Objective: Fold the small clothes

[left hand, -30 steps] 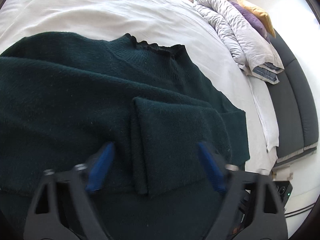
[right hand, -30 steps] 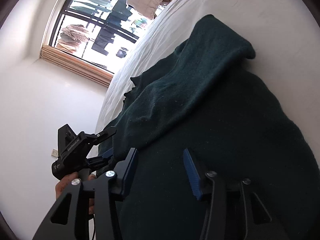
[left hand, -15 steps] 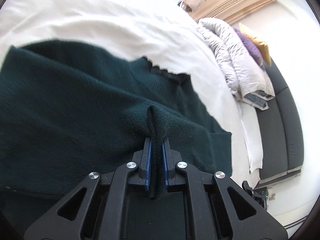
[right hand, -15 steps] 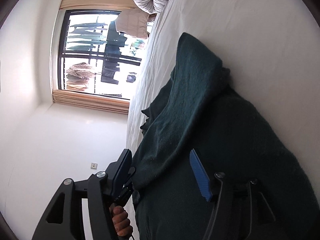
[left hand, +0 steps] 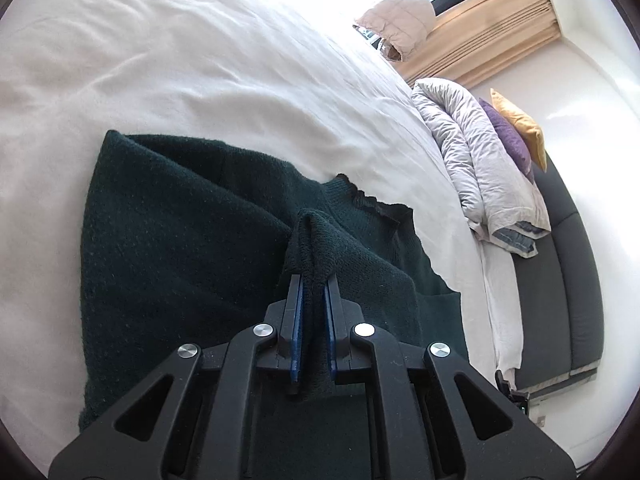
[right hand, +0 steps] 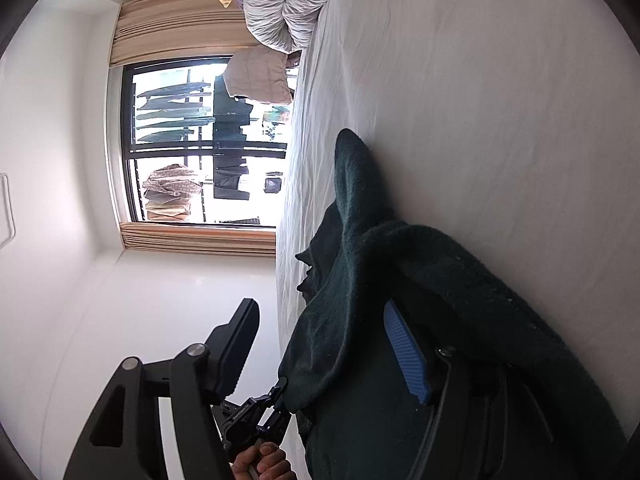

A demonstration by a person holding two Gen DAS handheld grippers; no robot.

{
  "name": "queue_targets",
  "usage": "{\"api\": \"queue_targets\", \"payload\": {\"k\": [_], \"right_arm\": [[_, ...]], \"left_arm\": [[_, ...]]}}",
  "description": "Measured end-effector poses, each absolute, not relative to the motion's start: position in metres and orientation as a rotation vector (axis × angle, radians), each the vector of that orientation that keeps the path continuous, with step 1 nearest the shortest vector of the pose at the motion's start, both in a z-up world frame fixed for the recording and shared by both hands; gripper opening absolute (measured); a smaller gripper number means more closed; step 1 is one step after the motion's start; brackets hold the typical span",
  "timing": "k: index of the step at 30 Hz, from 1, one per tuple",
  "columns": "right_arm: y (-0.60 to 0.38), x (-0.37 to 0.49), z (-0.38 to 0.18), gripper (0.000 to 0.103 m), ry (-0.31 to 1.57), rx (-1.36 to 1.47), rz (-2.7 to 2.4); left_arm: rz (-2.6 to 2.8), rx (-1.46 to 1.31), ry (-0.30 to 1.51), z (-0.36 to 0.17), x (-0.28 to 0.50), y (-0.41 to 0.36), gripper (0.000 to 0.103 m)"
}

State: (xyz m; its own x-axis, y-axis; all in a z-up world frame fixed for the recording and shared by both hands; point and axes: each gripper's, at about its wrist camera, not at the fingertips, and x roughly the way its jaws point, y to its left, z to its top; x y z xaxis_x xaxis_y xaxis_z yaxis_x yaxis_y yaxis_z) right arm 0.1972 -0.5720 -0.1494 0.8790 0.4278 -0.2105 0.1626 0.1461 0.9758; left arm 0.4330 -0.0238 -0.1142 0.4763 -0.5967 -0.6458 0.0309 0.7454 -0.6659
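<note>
On the white bedsheet (left hand: 200,60) a dark green knitted sweater (left hand: 180,248) is spread, partly folded over itself. A raised pinch of its fabric is clamped between the blue pads of the left gripper (left hand: 313,292), which is angled downward over the garment's middle. The right gripper (right hand: 320,344) is seen rolled on its side at the sweater's edge; its jaws have just been opening and stand wide apart, one blue pad lying against the knit, the other clear of it. A hand (right hand: 260,460) on a gripper handle is partly cut off at the frame's bottom. A folded grey duvet (left hand: 480,152) is piled further along the bed.
</note>
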Motion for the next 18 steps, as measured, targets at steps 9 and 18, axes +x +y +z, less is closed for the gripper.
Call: {"api": "queue_targets", "payload": {"k": [9,18], "right_arm": [[-0.582,0.239,-0.161,0.073,0.502,1.531,0.212],[-0.598,0.234,-0.158,0.073,0.494,1.501,0.171]], "left_arm": [[-0.469,-0.484,1.017,-0.113,0.422,-0.062,0.008],[-0.435,-0.570,1.003,-0.120,0.417,-0.038,0.008]]}}
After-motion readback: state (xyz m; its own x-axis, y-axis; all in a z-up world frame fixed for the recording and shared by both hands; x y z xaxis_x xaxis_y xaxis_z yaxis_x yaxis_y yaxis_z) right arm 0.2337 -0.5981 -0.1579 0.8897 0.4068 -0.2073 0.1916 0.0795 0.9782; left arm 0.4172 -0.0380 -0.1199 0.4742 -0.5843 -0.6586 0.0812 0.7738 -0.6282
